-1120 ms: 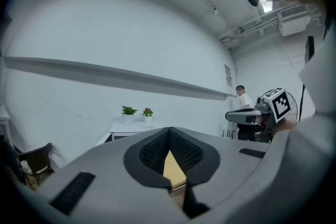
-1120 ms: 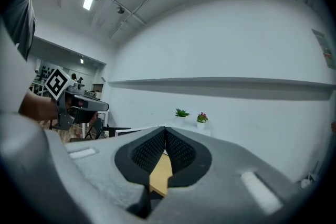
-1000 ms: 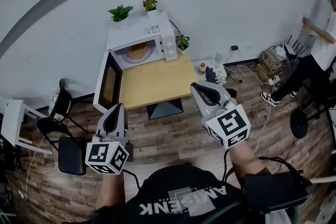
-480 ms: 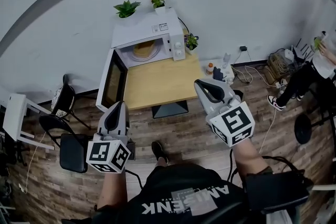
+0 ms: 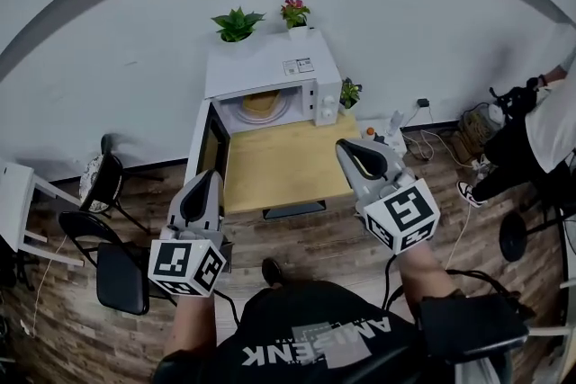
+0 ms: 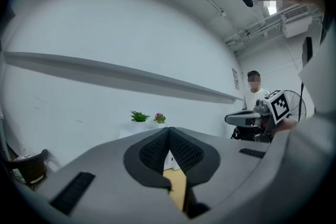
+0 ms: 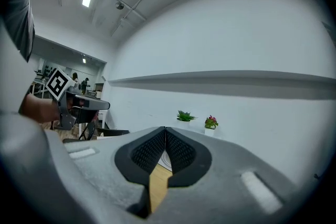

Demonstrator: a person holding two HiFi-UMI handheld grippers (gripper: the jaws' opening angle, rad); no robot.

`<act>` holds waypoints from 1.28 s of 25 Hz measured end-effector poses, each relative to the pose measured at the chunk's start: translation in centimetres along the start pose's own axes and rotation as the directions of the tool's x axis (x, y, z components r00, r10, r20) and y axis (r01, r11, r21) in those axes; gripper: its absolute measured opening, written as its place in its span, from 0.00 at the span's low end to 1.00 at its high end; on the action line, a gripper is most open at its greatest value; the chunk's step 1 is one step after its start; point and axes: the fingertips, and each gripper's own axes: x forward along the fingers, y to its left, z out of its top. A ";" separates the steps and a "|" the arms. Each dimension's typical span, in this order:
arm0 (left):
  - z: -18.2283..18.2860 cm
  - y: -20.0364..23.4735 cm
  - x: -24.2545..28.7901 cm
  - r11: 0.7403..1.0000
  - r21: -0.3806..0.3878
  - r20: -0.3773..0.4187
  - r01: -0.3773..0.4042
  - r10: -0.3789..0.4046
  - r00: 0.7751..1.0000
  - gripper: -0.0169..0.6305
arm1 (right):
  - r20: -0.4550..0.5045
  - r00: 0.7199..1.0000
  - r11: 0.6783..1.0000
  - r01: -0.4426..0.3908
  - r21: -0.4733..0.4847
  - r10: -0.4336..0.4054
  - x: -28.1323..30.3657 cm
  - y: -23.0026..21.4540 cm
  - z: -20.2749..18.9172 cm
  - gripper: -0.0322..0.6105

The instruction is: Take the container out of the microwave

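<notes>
Container (image 5: pixel 259 103) inside open microwave (image 5: pixel 270 67)

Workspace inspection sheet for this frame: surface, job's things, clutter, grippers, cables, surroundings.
Surface: wooden table, with the microwave at its far edge.
Job's things: microwave with its door swung open to the left; container inside.
Clutter: two plants on top of the microwave; small plant to its right.
Grippers: left gripper shut, empty; right gripper shut, empty; both short of the table, pointing toward the microwave.
Cables: cords on the floor by the wall, right of the table.
Surroundings: chairs at left; person at right.
</notes>
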 end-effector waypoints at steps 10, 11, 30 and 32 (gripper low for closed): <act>0.4 7.5 3.4 1.000 -0.001 -0.009 0.005 -0.005 1.000 0.03 | -0.024 1.000 1.000 -0.001 -0.017 0.001 8.9 0.2 1.0 0.06; 0.4 8.2 3.6 1.000 -0.002 -0.008 0.007 -0.007 1.000 0.03 | -0.025 1.000 1.000 0.002 -0.018 -0.003 9.6 0.2 1.1 0.06; 1.2 13.9 8.8 1.000 0.001 -0.047 -0.023 0.023 0.999 0.03 | -0.030 0.999 1.000 -0.025 -0.008 0.025 19.7 -3.0 2.0 0.09; 1.1 13.7 9.4 0.998 0.000 -0.051 -0.057 0.057 0.997 0.03 | -0.024 0.998 0.998 -0.057 -0.016 0.057 20.6 -3.9 1.9 0.09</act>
